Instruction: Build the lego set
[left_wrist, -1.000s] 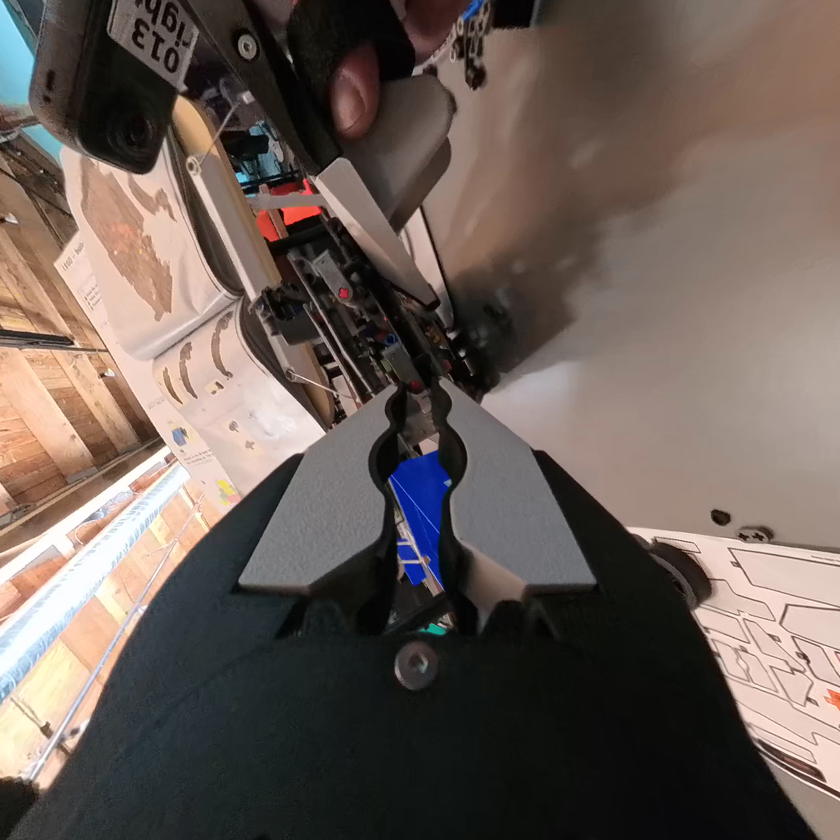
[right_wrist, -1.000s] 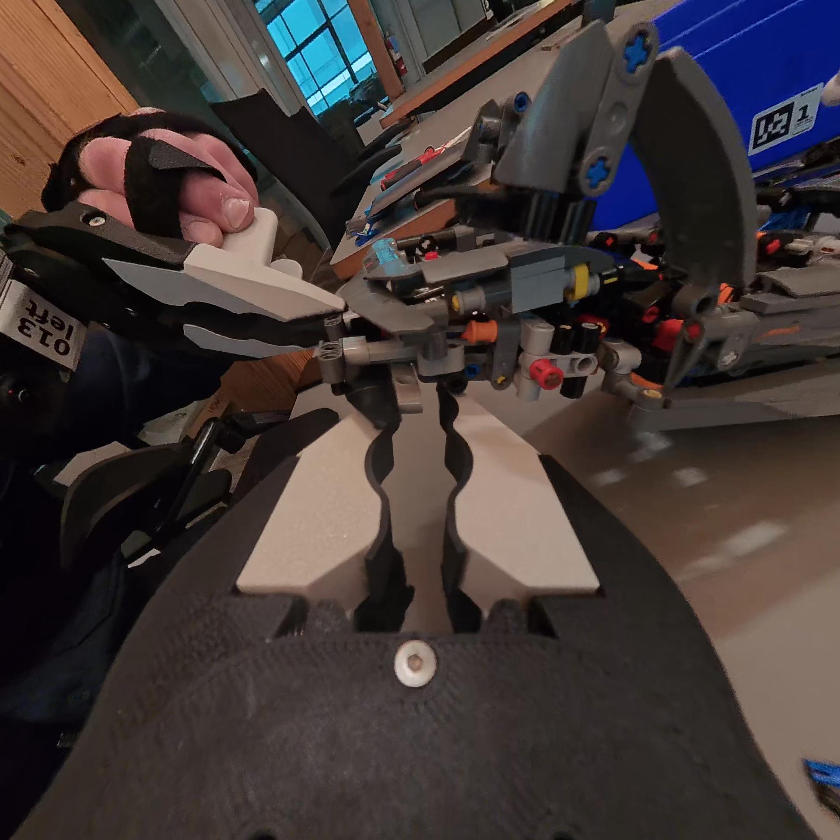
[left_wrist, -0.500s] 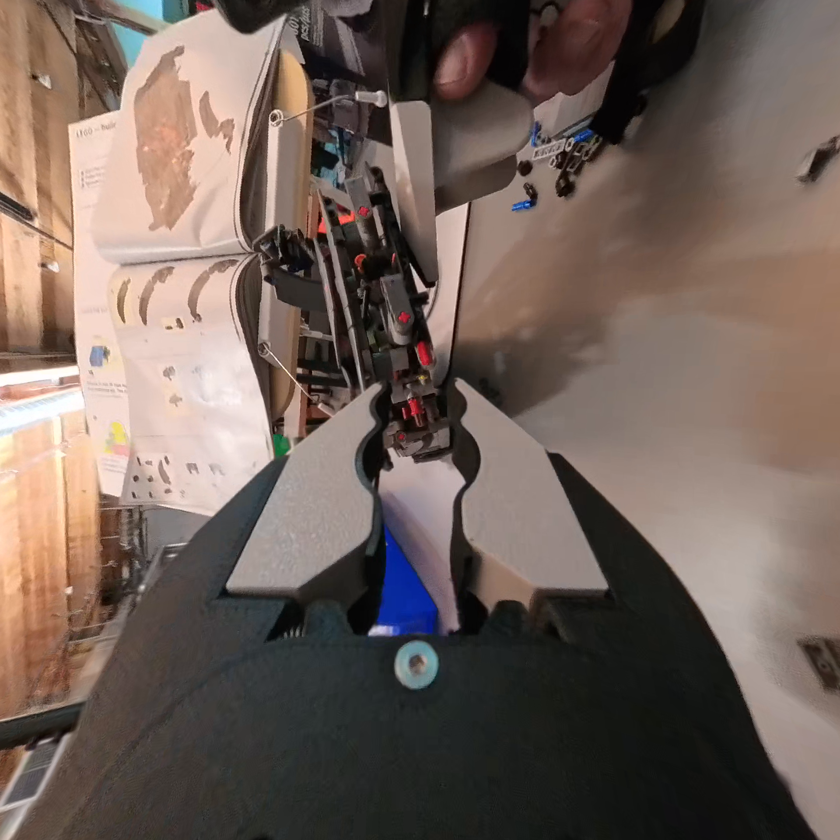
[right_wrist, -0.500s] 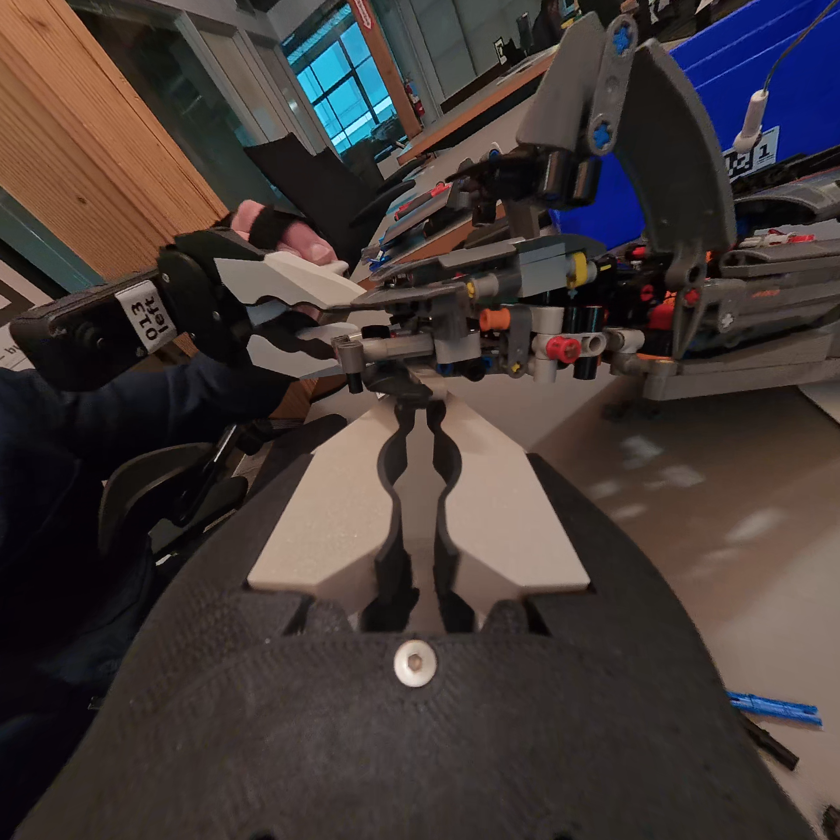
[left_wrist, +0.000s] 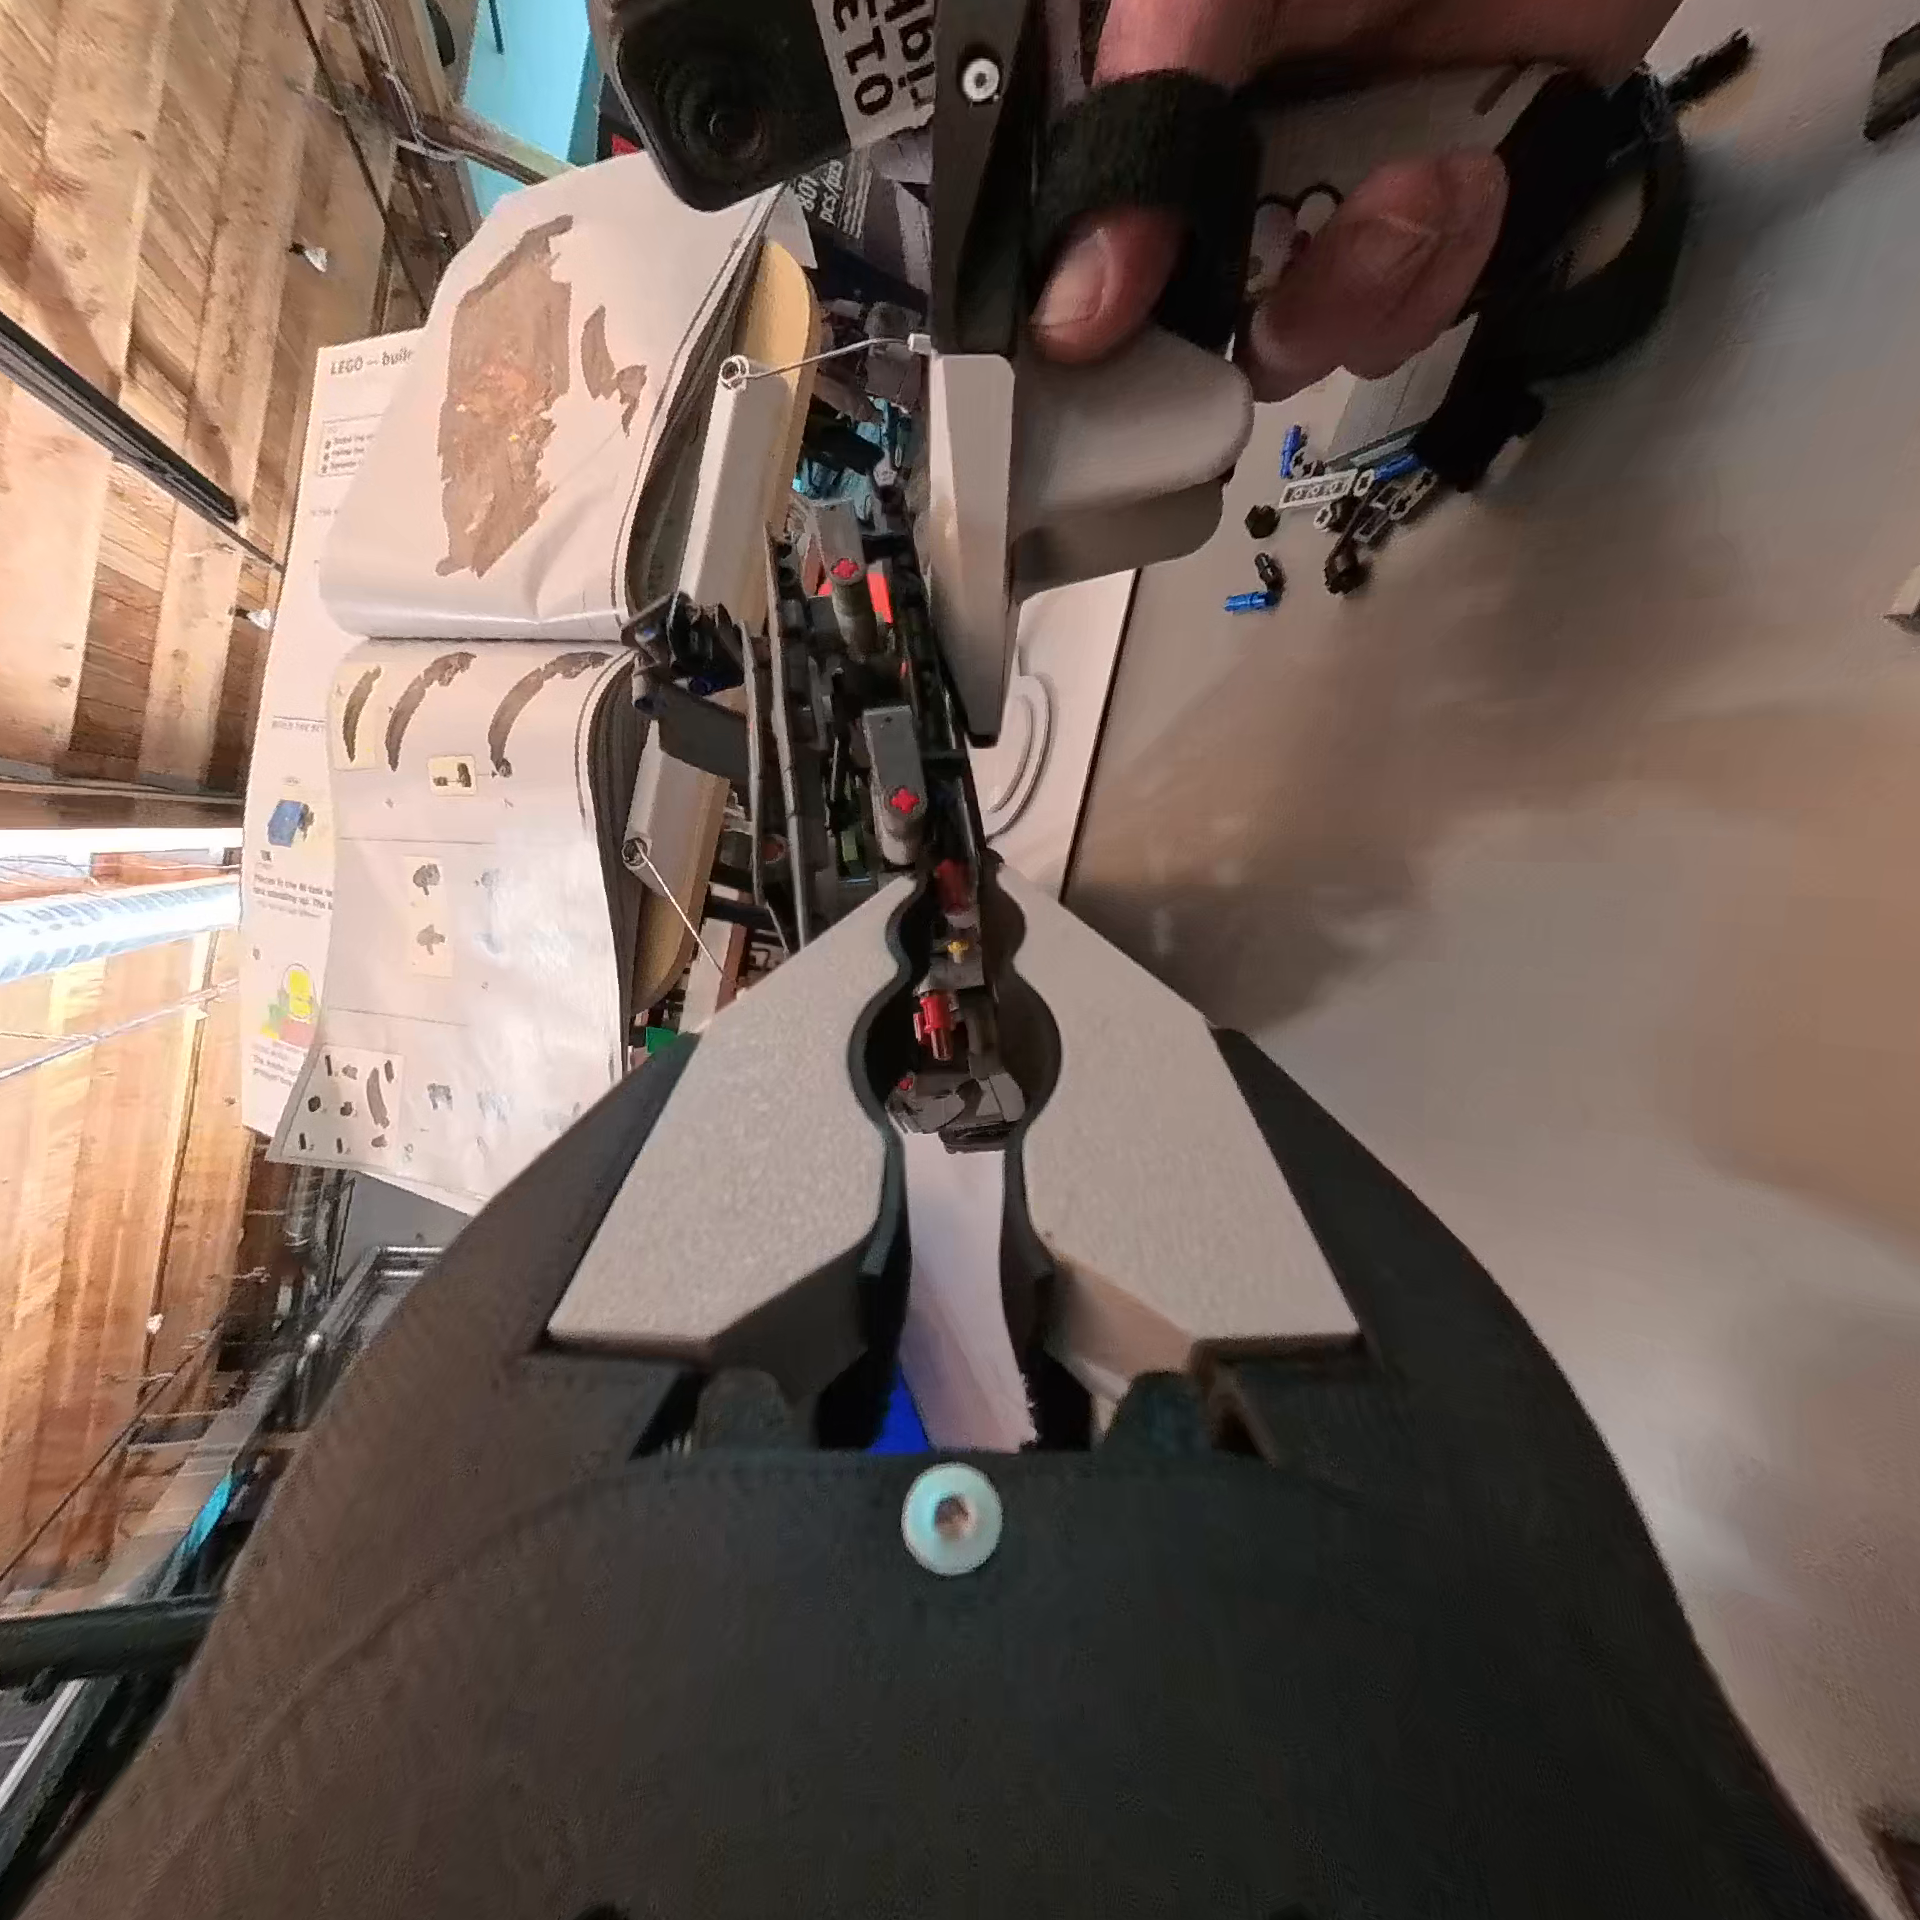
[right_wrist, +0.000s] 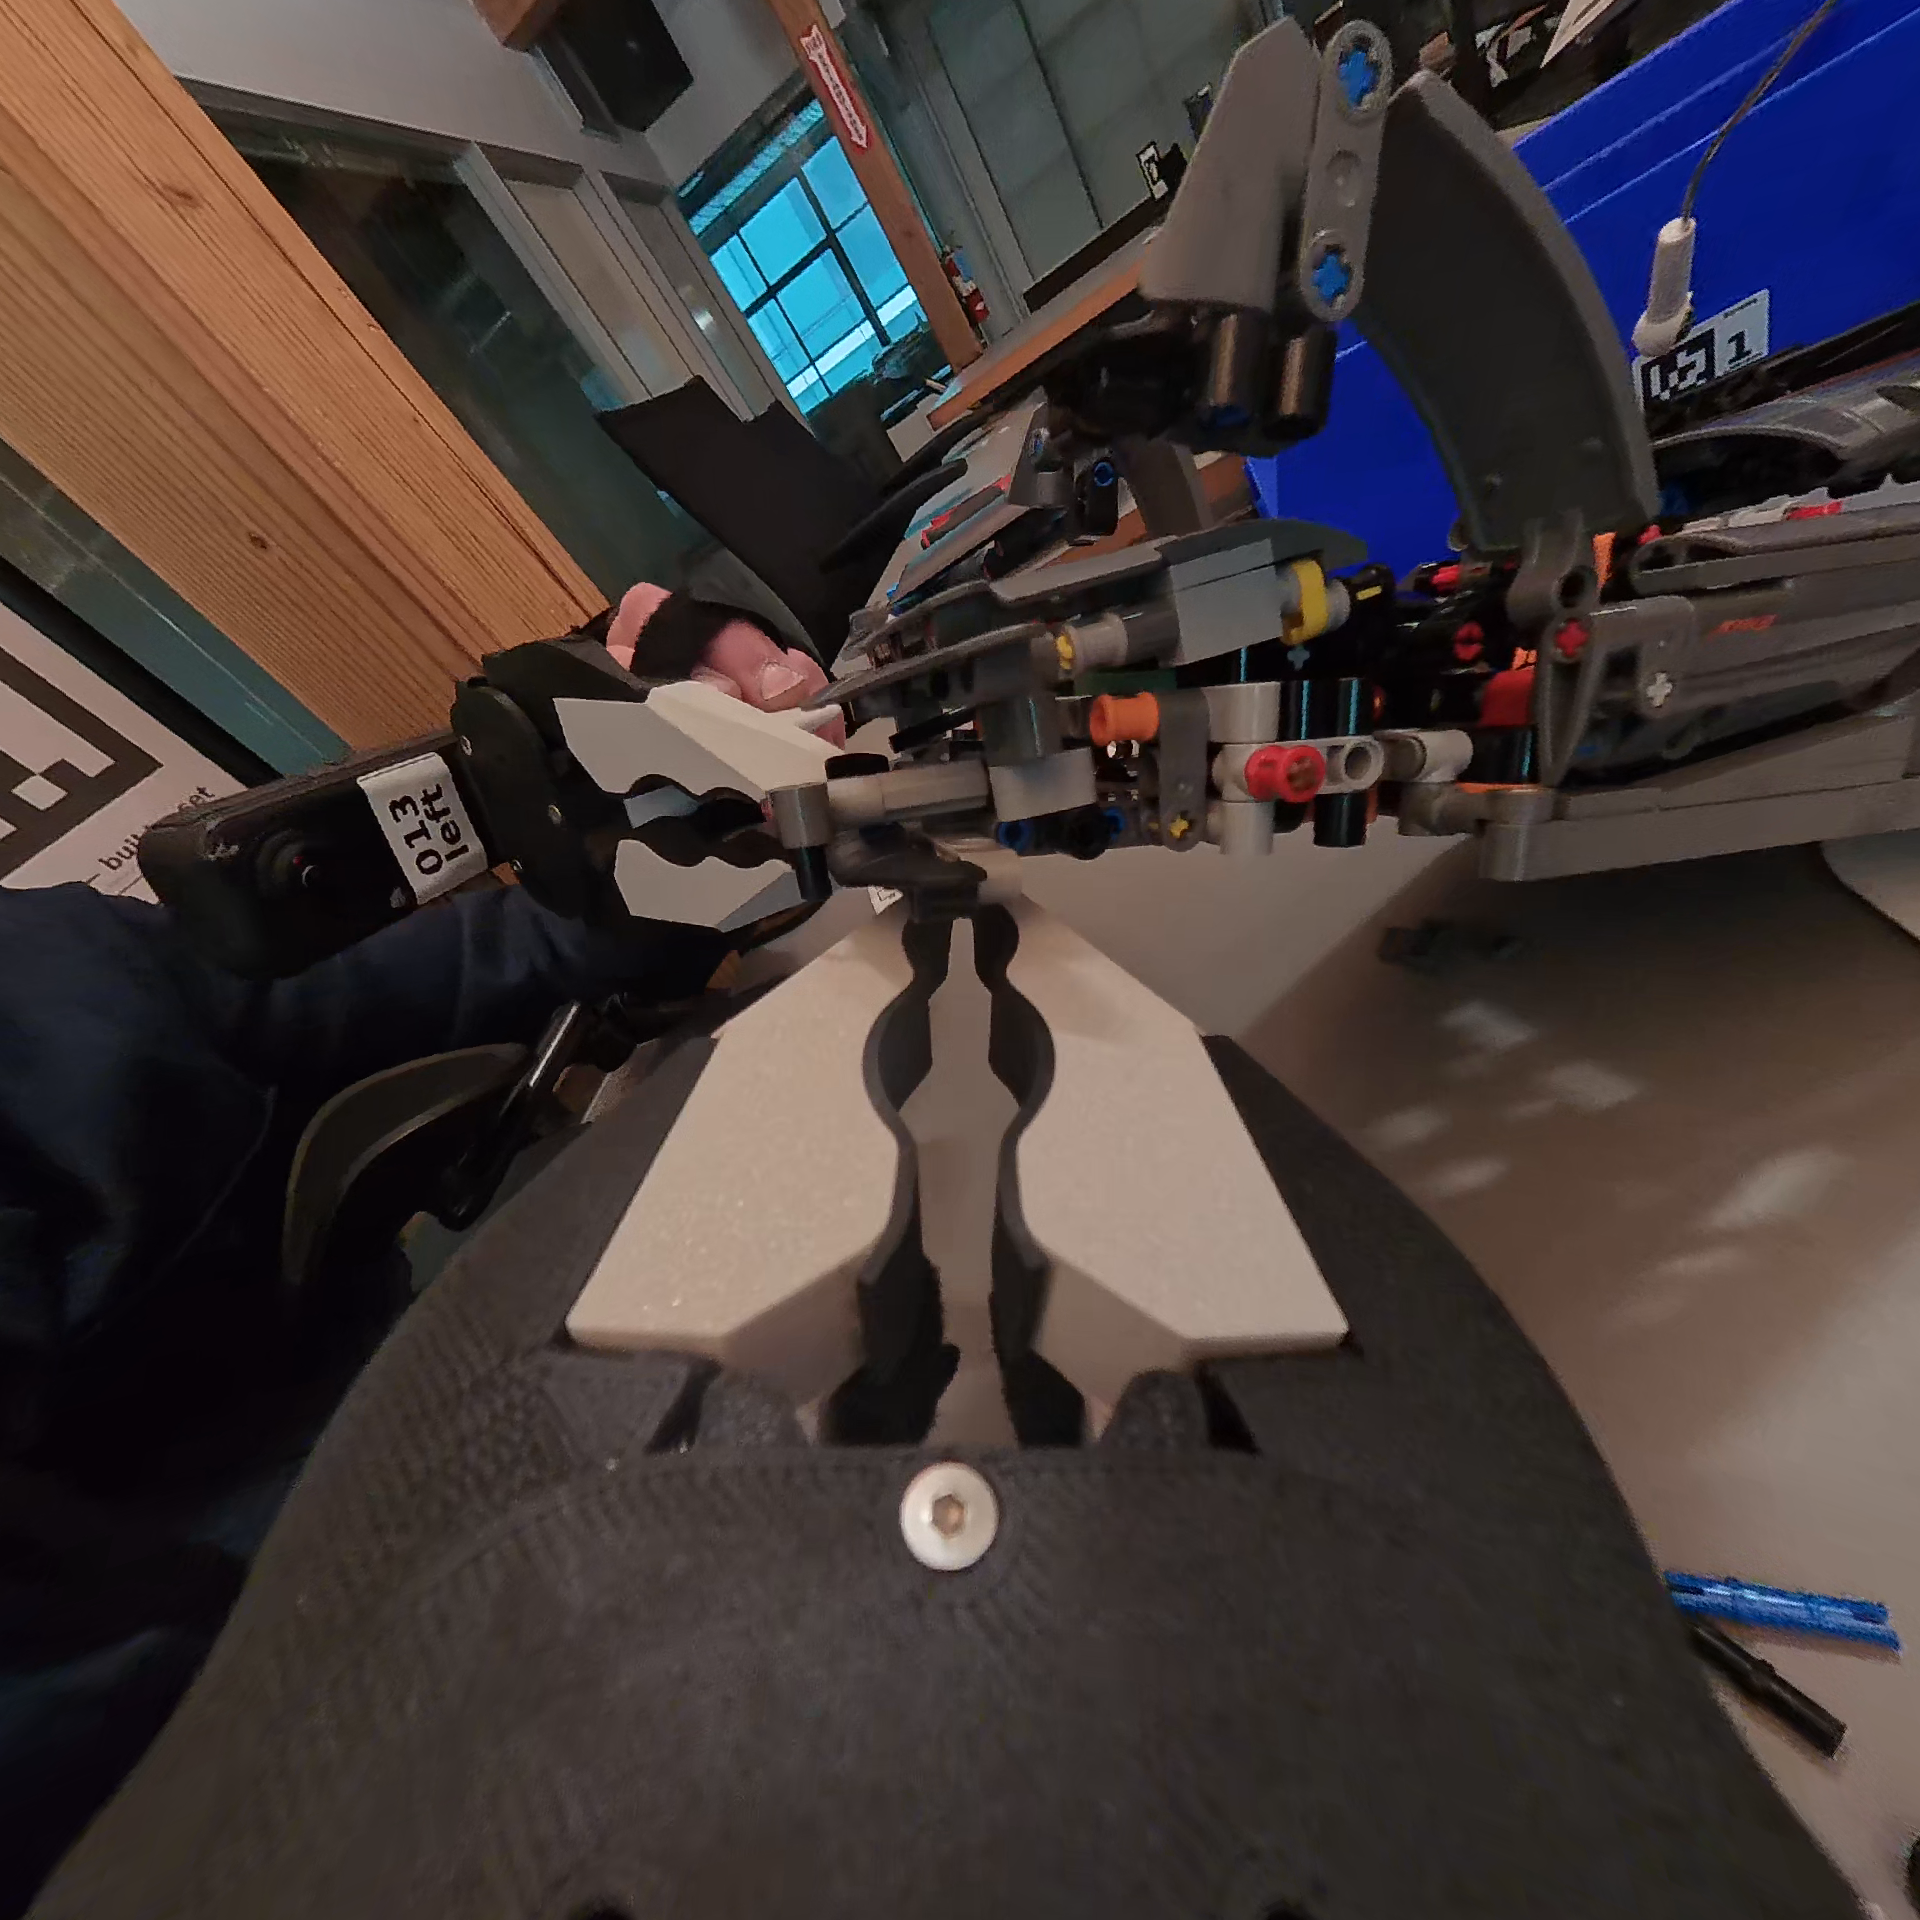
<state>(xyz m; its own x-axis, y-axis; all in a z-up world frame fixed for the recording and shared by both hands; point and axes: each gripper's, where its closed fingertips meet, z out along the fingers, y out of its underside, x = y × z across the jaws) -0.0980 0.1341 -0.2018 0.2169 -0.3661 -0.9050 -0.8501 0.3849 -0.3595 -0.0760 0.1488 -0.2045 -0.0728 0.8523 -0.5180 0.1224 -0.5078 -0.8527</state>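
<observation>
The grey and black lego model (right_wrist: 1195, 665) is a long vehicle-like build with red, orange and yellow pins and a tall curved grey arch. It is held up over the table. My right gripper (right_wrist: 943, 909) is shut on a small black part under the model's near end. My left gripper (right_wrist: 800, 800) comes in from the left and clamps the model's end. In the left wrist view, my left gripper (left_wrist: 956, 894) has its fingers closed around the model (left_wrist: 894, 769). The right gripper's pale finger (left_wrist: 966, 540) rests against the model farther up, held by a gloved hand.
An open instruction booklet (left_wrist: 499, 416) stands on a holder behind the model. Loose small pieces (left_wrist: 1330, 509) lie on the grey table (right_wrist: 1558, 1091). A blue pin and a black pin (right_wrist: 1777, 1626) lie at the near right. A blue bin (right_wrist: 1683, 239) stands behind the model. The grippers are tip to tip, or close to it.
My left gripper has rolled and slid farther over the model's end, now gripping it deeper between the fingers. My right gripper keeps its hold under the model, which has levelled out.
</observation>
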